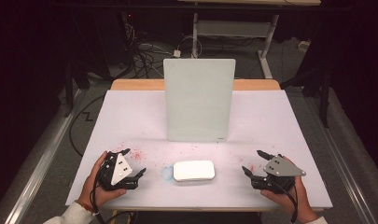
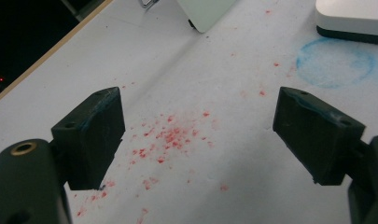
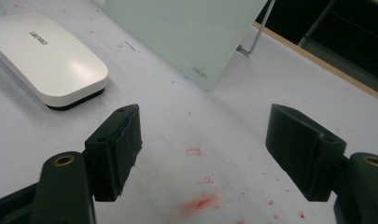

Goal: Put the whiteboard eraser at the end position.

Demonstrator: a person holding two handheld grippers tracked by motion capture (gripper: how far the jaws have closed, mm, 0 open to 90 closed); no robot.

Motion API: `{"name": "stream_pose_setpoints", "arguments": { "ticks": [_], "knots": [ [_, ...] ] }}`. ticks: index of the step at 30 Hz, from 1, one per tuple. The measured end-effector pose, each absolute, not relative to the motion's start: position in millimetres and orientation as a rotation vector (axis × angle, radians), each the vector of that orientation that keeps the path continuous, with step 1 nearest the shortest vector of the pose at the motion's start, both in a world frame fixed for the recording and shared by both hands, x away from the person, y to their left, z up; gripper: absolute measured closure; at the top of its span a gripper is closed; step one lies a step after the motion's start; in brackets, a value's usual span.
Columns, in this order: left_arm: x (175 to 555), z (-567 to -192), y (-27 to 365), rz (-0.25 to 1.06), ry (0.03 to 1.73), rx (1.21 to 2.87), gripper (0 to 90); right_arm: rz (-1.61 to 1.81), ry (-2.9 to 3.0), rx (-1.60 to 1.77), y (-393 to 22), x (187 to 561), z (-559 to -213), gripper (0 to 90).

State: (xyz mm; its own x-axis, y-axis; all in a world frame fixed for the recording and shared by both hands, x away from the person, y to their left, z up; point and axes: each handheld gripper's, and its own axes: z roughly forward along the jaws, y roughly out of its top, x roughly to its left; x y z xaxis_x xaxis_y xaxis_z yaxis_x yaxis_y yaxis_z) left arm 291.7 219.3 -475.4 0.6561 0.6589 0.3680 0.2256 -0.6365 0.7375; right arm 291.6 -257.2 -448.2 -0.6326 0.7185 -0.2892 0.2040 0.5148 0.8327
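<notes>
While both grippers rest near the desk's front edge, a white whiteboard eraser is seen lying flat between them, midway along that edge, just in front of the upright glass whiteboard. The left gripper is held wide open with nothing between its jaws, and the right gripper is likewise spread wide and empty. A pick-up of the eraser is judged to be the step in hand. It would best be closed across the narrow sides, above the dark felt base, with the jaws kept level. The board should not be knocked. Red smudges and a blue ring are scattered on the desk.
</notes>
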Motion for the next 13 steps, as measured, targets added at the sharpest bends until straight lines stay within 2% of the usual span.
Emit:
{"name": "stream_pose_setpoints", "arguments": {
  "ticks": [13],
  "knots": [
    [296.5,-476.0,216.6,0.818,0.687,2.213,16.1,1.061,2.133,0.758,-259.6,293.9,-450.5,26.8]
  ]
}}
